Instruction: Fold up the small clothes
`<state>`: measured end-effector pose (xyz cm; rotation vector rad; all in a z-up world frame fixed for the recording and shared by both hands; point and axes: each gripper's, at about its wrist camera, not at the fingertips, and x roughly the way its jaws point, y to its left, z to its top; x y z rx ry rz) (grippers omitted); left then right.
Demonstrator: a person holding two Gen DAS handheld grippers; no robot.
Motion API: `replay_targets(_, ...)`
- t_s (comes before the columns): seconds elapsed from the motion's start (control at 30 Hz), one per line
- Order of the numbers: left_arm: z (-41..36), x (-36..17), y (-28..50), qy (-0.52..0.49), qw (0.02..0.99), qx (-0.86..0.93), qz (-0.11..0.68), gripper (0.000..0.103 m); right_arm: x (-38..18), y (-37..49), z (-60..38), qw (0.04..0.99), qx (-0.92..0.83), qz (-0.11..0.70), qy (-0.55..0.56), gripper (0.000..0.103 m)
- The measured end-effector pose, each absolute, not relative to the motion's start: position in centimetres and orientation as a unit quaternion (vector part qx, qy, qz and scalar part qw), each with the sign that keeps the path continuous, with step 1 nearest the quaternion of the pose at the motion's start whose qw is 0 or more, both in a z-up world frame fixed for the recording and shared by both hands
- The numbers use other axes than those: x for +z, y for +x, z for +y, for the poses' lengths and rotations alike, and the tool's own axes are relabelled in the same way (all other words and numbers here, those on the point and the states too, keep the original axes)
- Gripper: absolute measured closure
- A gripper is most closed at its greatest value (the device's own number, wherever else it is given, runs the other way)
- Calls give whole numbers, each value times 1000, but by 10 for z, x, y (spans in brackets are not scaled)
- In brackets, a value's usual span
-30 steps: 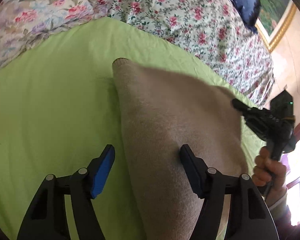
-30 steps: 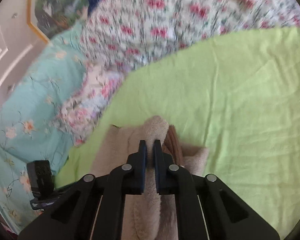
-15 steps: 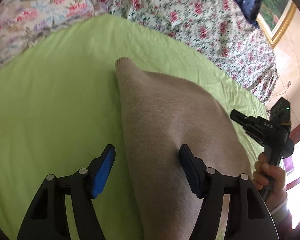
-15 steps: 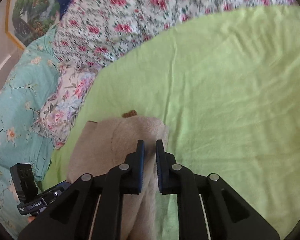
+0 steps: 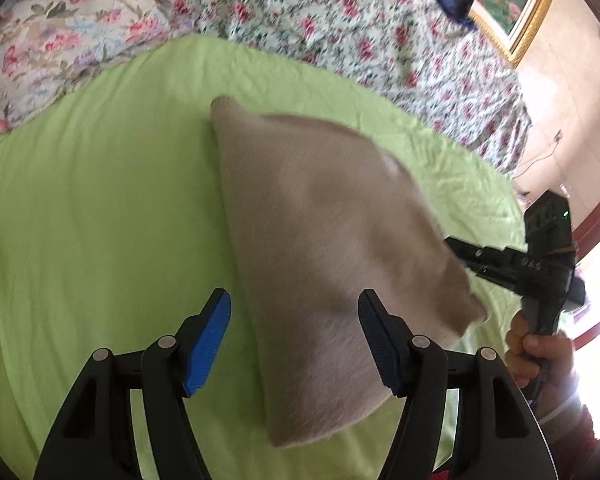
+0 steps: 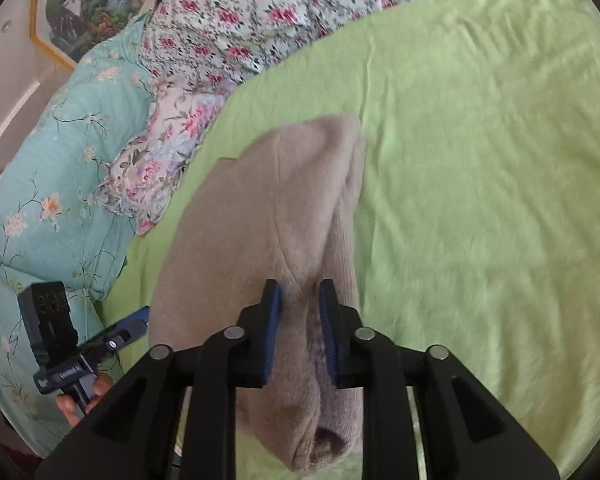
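Since the earlier pictures, the right gripper [image 6: 299, 322] has let its jaws open a little, and the beige knitted garment [image 6: 268, 216] now lies spread out more, with no brown part poking out. Its jaws have just been opening; soft cloth sits in the narrow gap between the blue pads [image 6: 271, 332], and the pads look just beside the cloth rather than squeezing it.

I count two grippers, one beige garment, one green sheet [image 5: 100, 208], and three flowery covers. The left gripper [image 5: 294, 340] stands about half open. Its right finger sits over the garment and its left finger over bare green sheet, and it holds nothing.

The garment is fuzzy and pale brown, folded into a long lump with one corner pointing to the far edge of the sheet. It lies on the green sheet, closer to the near edge than the far one.

Only the left wrist view shows the right hand [image 5: 540, 356] around its black handle, and a gold picture frame [image 5: 528, 24] on the wall. Only the right wrist view shows the teal flowered quilt [image 6: 52, 168] beside the left edge of the sheet, and the garment's rolled end near the camera. The rose-print quilt [image 6: 260, 12] lies past the far edge.
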<state>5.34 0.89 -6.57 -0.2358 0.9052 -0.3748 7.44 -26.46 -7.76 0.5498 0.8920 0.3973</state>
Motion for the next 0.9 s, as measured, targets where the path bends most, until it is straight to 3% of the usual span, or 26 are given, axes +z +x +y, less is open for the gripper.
replay_targets(0.1, 11, -76, 53, -119, 868, -178, 448, 38, -73, 71, -261, 850, 193, 420, 252, 80)
replay_targets(0.17, 12, -79, 51, -119, 866, -177, 452, 38, -62, 65, -259, 864, 189, 405, 230, 94)
replay_targets(0.57, -4, -105, 49, -103, 853, -177, 480, 36, -95, 65, -265, 872, 132, 425, 202, 96)
replay_targets(0.9, 7, -41, 29, -137, 882, -241, 381, 38, -27, 49, -244, 893, 173, 359, 210, 92)
